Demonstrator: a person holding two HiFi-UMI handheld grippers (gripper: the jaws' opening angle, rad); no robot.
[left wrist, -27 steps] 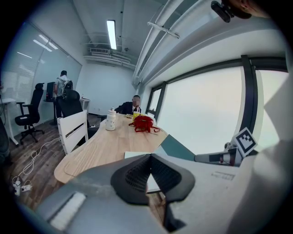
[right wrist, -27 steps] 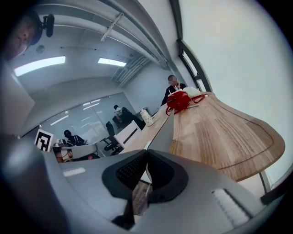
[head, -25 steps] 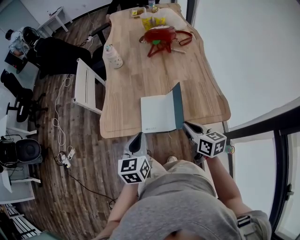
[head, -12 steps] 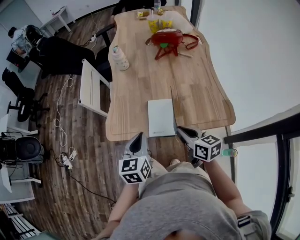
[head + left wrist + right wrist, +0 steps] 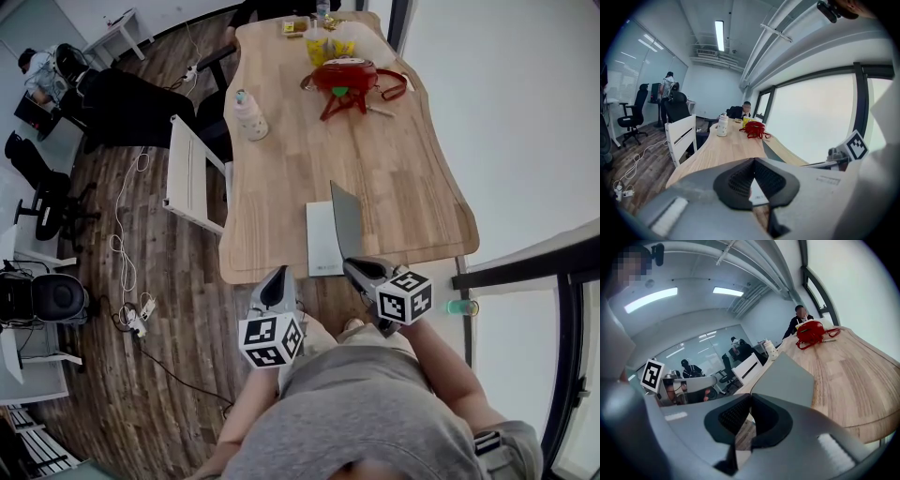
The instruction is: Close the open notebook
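The notebook lies at the near edge of the wooden table [image 5: 394, 178], its white page [image 5: 321, 242] flat. Its grey cover [image 5: 345, 217] stands raised and leans left over the page. My right gripper [image 5: 350, 266] is shut, its tips against the cover's outer face near the lower edge; the cover is not between the jaws. In the right gripper view the cover [image 5: 787, 376] fills the space just beyond the shut right gripper [image 5: 751, 397]. My left gripper [image 5: 278, 275] is shut and empty, hanging just off the table's front edge, left of the notebook. The left gripper [image 5: 753, 160] looks down the table.
A red bag [image 5: 345, 75], a bottle [image 5: 251, 114] and yellow items [image 5: 328, 42] sit on the table's far half. A white chair [image 5: 197, 178] stands at the left side. A person [image 5: 746, 108] sits at the far end. Cables [image 5: 122, 262] lie on the floor.
The cover swung from open at the right, through upright, to leaning left over the page. My right gripper moved left along with it. The left gripper barely shifted.
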